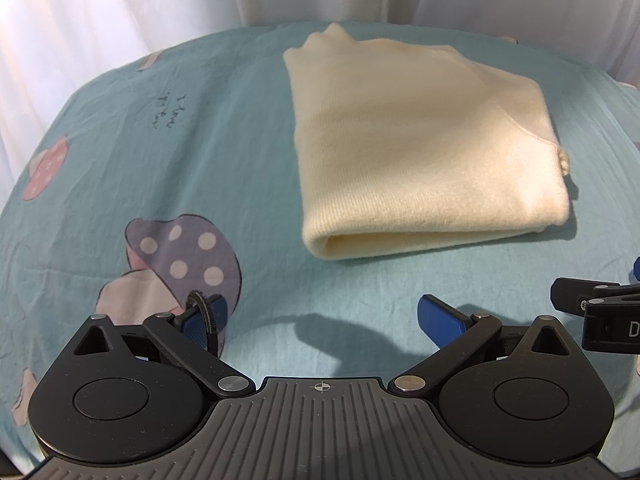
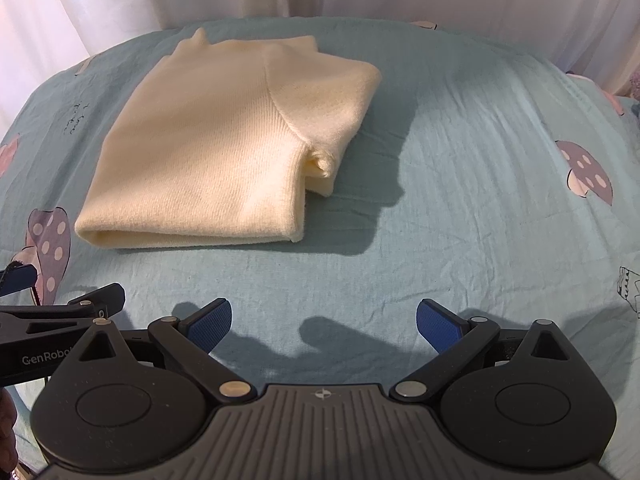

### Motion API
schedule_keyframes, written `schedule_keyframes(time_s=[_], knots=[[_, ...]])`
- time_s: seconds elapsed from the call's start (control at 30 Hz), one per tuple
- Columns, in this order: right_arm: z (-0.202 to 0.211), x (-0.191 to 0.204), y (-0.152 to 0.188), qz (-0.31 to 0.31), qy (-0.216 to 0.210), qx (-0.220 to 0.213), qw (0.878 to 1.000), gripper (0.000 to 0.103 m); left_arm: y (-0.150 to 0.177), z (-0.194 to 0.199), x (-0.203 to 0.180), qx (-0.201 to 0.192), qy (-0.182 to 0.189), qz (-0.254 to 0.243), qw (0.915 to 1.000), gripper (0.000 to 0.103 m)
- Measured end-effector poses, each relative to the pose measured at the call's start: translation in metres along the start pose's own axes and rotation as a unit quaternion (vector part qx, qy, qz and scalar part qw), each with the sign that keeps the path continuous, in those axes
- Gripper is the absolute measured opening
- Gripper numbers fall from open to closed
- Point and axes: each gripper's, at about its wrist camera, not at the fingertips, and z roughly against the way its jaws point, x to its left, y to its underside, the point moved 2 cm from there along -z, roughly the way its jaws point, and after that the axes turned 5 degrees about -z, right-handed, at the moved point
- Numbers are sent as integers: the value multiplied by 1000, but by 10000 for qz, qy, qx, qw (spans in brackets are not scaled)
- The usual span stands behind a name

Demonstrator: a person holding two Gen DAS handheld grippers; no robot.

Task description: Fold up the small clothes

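A cream knitted garment (image 1: pixel 420 148) lies folded into a flat rectangle on the teal sheet (image 1: pixel 200 168), its rolled fold edge facing me. In the right wrist view the same garment (image 2: pixel 224 140) sits up and left, with a tucked sleeve end showing at its right side. My left gripper (image 1: pixel 324 322) hangs open just short of the garment, with nothing between its blue pads. My right gripper (image 2: pixel 324 324) is open too, holding nothing, below and to the right of the garment. Each gripper shows at the edge of the other's view.
The teal sheet (image 2: pixel 460 208) carries mushroom prints (image 1: pixel 188 256) and small handwriting (image 1: pixel 168 110). White curtains (image 1: pixel 120 4) hang behind the far edge. A black band loops around the left gripper's left finger (image 1: pixel 204 320).
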Motion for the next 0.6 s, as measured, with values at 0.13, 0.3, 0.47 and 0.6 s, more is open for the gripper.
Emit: schedule_keyframes(time_s=[0.13,0.3,0.47,0.6], knots=[[1,1,0,-19,-1,-17,10000,99,1,1,-1,-21,-32,-53,10000,103],[2,0,1,-25,14,-39,10000,99,2,1,-2,5,-4,-38,10000,103],[4,0,2,-20,29,-91,10000,99,3,2,-3,8,15,-41,10000,103],[5,0,1,-17,54,-118,9999,99,3,1,-5,40,49,-58,10000,103]])
